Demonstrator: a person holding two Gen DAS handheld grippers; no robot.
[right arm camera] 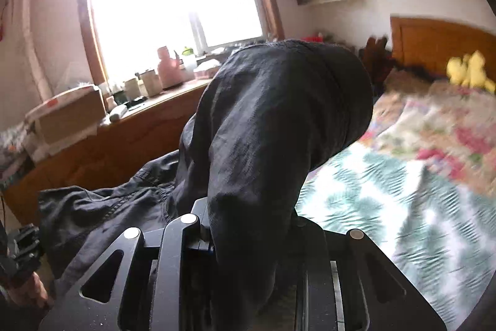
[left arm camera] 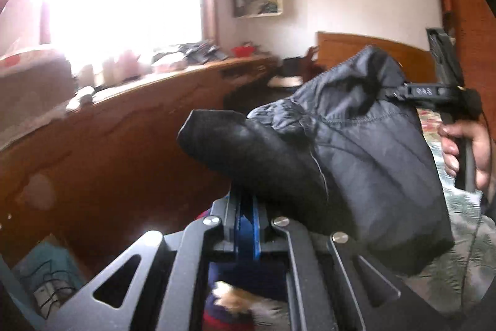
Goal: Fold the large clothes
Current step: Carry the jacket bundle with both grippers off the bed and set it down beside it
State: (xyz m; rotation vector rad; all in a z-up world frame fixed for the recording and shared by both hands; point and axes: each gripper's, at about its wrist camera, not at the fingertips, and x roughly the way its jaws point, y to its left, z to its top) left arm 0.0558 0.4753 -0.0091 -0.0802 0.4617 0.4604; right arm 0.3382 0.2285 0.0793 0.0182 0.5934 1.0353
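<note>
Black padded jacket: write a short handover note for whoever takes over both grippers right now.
Left gripper: shut on a bunched edge of the black padded jacket, held up in the air.
Right gripper: shut on another thick fold of the same jacket, also raised; the rest trails down to the left.
Below: bed with a green-and-white patterned sheet and a floral quilt further back.
Done: jacket picked up at two points.
Left: spread it flat on the sheet, then fold; no fold is visible yet.

Black hand-held gripper (left arm camera: 245,203), blue fingers (left arm camera: 240,233)
</note>
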